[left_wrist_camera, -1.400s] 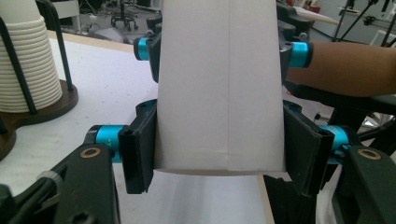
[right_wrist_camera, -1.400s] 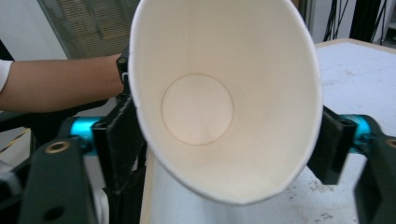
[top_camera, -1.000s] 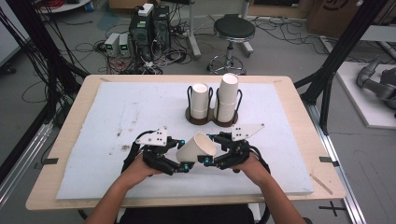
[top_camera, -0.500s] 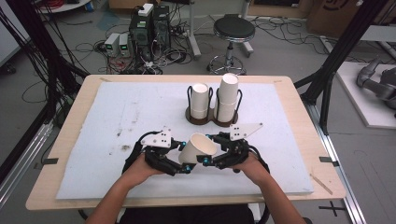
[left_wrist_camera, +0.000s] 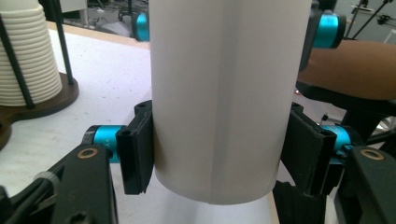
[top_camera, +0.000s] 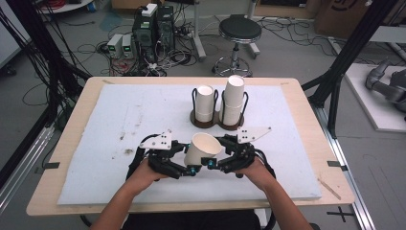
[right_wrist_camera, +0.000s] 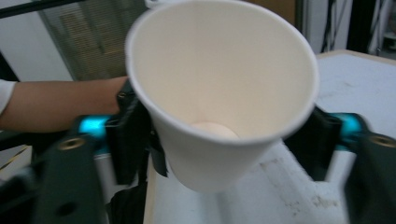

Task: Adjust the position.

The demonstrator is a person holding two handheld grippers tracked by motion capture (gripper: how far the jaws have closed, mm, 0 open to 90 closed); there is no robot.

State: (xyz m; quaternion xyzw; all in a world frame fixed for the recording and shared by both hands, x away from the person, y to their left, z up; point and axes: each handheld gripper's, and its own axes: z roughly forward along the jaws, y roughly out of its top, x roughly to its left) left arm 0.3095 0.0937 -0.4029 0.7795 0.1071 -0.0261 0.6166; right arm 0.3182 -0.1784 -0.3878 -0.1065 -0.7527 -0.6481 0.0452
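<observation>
paper cup (top_camera: 203, 148): plain white, cream inside | grippers' jaws: black with turquoise collars | table mat (top_camera: 119, 120): pale grey-white, brown specks | cup rack base (top_camera: 216, 122): dark brown | stool seat (top_camera: 240, 29): black

Left gripper (top_camera: 187, 168) and right gripper (top_camera: 214, 164): near table edge, tips facing inward, left jaws just closing, both clamped.

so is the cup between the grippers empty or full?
Empty. The right gripper view looks into the paper cup: bare white walls and bottom, nothing inside. It is held tilted.
</observation>
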